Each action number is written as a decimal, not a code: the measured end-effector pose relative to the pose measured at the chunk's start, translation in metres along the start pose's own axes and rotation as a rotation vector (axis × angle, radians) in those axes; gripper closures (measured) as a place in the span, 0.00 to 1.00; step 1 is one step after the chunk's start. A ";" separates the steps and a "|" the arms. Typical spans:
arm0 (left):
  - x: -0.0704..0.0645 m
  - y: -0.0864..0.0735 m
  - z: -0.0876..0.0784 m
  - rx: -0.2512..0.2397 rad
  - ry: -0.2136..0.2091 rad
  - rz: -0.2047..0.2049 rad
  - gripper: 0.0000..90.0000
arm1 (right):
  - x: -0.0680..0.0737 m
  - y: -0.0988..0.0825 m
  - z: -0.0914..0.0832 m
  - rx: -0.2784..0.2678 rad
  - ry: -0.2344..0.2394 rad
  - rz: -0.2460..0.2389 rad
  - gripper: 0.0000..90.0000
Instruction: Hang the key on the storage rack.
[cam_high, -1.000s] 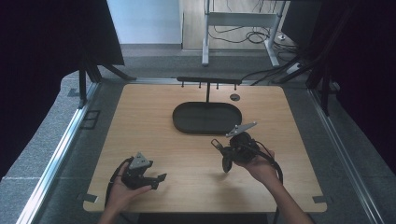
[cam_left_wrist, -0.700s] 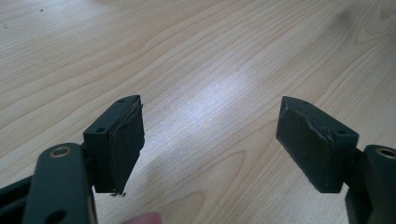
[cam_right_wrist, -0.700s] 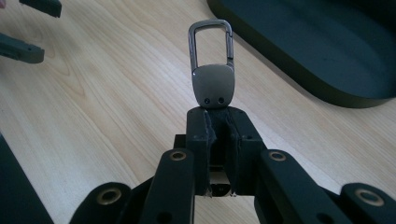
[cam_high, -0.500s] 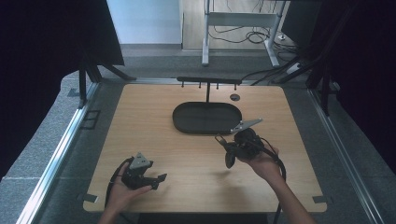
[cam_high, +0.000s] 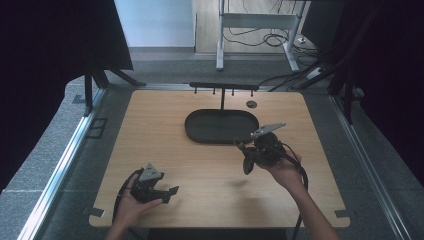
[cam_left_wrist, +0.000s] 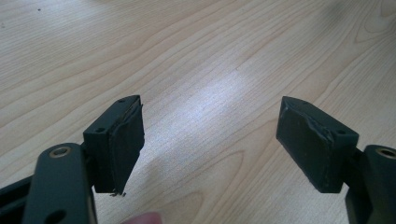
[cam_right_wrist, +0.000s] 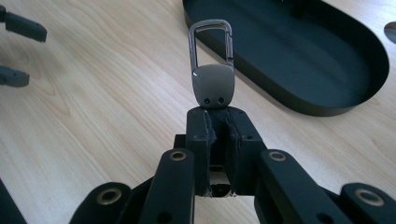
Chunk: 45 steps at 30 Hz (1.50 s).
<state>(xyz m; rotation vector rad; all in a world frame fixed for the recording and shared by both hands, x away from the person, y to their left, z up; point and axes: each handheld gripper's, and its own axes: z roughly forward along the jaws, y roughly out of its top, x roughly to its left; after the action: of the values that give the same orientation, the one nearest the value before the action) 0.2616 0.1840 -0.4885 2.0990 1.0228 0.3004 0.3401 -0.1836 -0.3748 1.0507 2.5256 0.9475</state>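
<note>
Pinching a small grey metal carabiner clip (cam_right_wrist: 212, 65) by its flat base, the right gripper (cam_right_wrist: 218, 122) is hovering beside the black oval tray (cam_right_wrist: 327, 88) over the bench (cam_high: 200, 170); rigid, light, likely slippery. The left gripper (cam_left_wrist: 210, 135) is resting, fingers spread.

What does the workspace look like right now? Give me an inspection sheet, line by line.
Surface: light wooden table, bare apart from the items below.
Job's things: metal carabiner clip standing up out of the right gripper's jaws; black oval tray with an empty floor; hook rack standing at the tray's far edge, nothing on its pegs.
Clutter: small round dark disc near the table's far edge.
Grippers: left gripper jaws wide apart, nothing between them, low over the table's near left; right gripper shut on the clip, near the tray.
Cables: one trails from each gripper; more lie on the floor beyond the table.
Surroundings: black curtains at both sides, grey carpet, metal stand behind.
</note>
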 end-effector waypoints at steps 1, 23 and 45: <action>0.000 0.000 0.000 -0.001 0.000 0.000 0.27 | 0.000 0.001 -0.001 -0.005 -0.003 0.001 0.90; 0.000 0.000 0.000 0.001 0.004 -0.002 0.27 | -0.012 0.013 -0.002 -0.062 -0.028 0.024 0.90; 0.000 0.000 0.000 0.003 -0.001 -0.001 0.27 | -0.041 0.022 0.000 -0.116 -0.092 0.105 0.90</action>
<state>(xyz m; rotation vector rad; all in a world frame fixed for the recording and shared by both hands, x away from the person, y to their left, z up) 0.2614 0.1839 -0.4881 2.1006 1.0242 0.2978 0.3813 -0.2009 -0.3619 1.1723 2.3320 1.0347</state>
